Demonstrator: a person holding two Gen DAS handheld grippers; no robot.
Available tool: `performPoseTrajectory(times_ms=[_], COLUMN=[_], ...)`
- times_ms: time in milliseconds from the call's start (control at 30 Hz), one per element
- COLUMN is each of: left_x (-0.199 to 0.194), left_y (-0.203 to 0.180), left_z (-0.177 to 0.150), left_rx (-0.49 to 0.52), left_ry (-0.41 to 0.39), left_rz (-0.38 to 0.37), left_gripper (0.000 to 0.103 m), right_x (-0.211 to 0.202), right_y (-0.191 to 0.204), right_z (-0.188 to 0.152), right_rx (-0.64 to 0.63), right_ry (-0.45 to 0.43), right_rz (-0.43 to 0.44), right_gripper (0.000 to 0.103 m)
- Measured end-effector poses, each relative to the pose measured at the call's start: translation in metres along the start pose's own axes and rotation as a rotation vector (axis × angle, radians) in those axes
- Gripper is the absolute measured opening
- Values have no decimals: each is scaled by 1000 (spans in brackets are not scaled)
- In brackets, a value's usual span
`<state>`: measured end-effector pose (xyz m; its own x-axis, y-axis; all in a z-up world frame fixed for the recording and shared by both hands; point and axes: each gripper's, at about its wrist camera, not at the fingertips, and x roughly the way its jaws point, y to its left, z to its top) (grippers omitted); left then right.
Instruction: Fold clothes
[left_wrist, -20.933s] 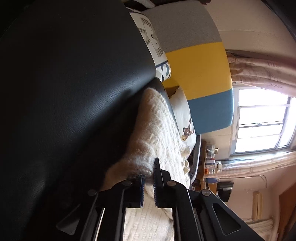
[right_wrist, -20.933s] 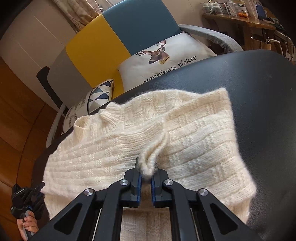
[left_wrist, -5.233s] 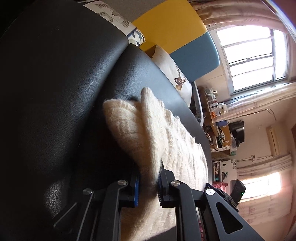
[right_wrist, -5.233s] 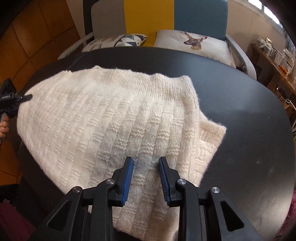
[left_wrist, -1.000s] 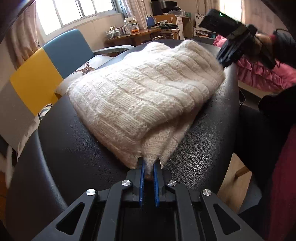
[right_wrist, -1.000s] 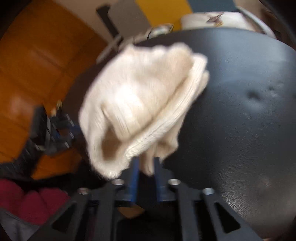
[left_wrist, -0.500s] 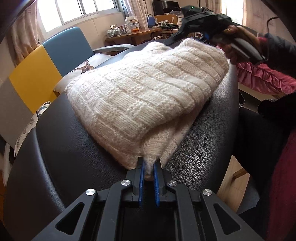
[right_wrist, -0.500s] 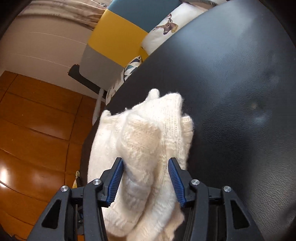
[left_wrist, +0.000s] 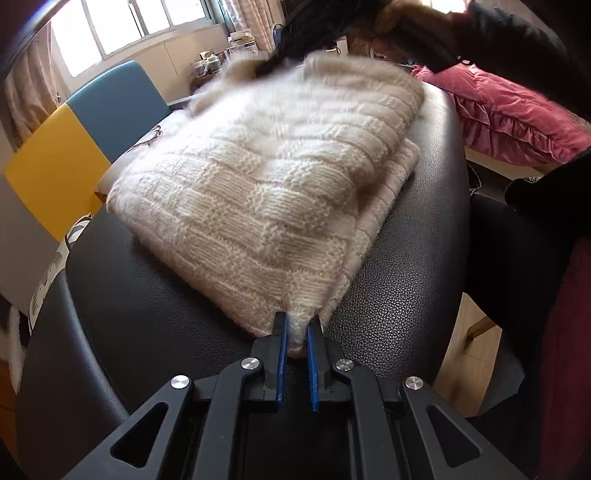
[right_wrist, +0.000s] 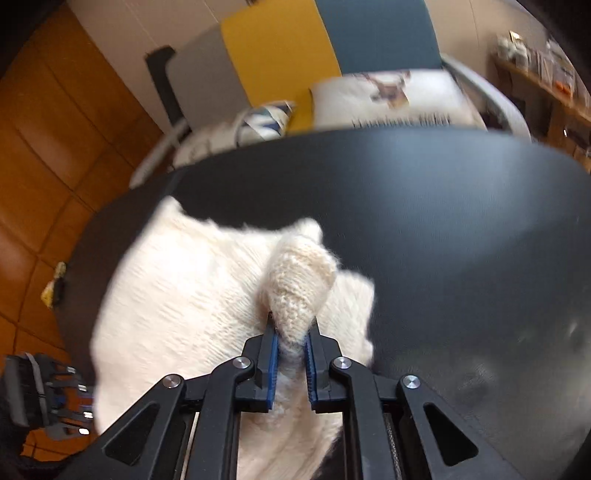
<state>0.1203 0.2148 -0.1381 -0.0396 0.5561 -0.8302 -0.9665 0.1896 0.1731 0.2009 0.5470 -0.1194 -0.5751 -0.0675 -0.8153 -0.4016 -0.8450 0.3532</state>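
A cream knitted sweater (left_wrist: 266, 177) lies folded in layers on a round black leather table (left_wrist: 147, 332). My left gripper (left_wrist: 294, 328) is shut on the near corner of the sweater at the table's front. In the right wrist view the sweater (right_wrist: 184, 295) lies on the left part of the table (right_wrist: 461, 240). My right gripper (right_wrist: 290, 332) is shut on a raised fold of its edge and holds it above the lower layers. The right gripper also shows at the far end in the left wrist view (left_wrist: 291, 40), blurred. The left gripper shows at the lower left of the right wrist view (right_wrist: 55, 402).
A grey, yellow and blue armchair (right_wrist: 295, 48) with printed cushions (right_wrist: 391, 99) stands behind the table. A pink bedspread (left_wrist: 517, 122) lies to the right. A wooden shelf with small items (right_wrist: 535, 55) runs along the wall. The floor is orange wood (right_wrist: 55, 129).
My right gripper was open over the sweater's end and has shut on a fold of it. The far end of the sweater has lifted. My left gripper keeps its hold.
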Motion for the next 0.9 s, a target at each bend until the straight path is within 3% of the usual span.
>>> performPoseTrajectory(times_ms=[133,200,267,367,533,667,800,900], left_x=[-1,-4,-7,-25,-67,-82,-59,-29], left_y=[1,4,7,16,41,65,76,82], left_z=[-2,-2,-2,-3,0,23,72,104], left_rx=[-6,-25,-44,-114,-270,-422,-466,-482], left_ry=[6,15,24,19,-64,-224,-303,-292], left_rz=[-11,-31,-50,-136,-267,-346,-338,-305], left_gripper=[10,10,10,10,10,14,17,20], right_x=[-1,-2,-20,-52,-90,-74,-49,-41], right_y=[-16,-24,-31,-36,-20,6,32,49], right_z=[-5,-8,-12,-32,-76,-105,-119,-120], right_rx=[105,157,200,195,62,-16,-78,-154], right_ry=[-46,-69,-111,-165,-63,70,123,128], right_rz=[93,139,170,308,488,502,494,527], right_gripper=[13,23,27,29,36,37,38,23])
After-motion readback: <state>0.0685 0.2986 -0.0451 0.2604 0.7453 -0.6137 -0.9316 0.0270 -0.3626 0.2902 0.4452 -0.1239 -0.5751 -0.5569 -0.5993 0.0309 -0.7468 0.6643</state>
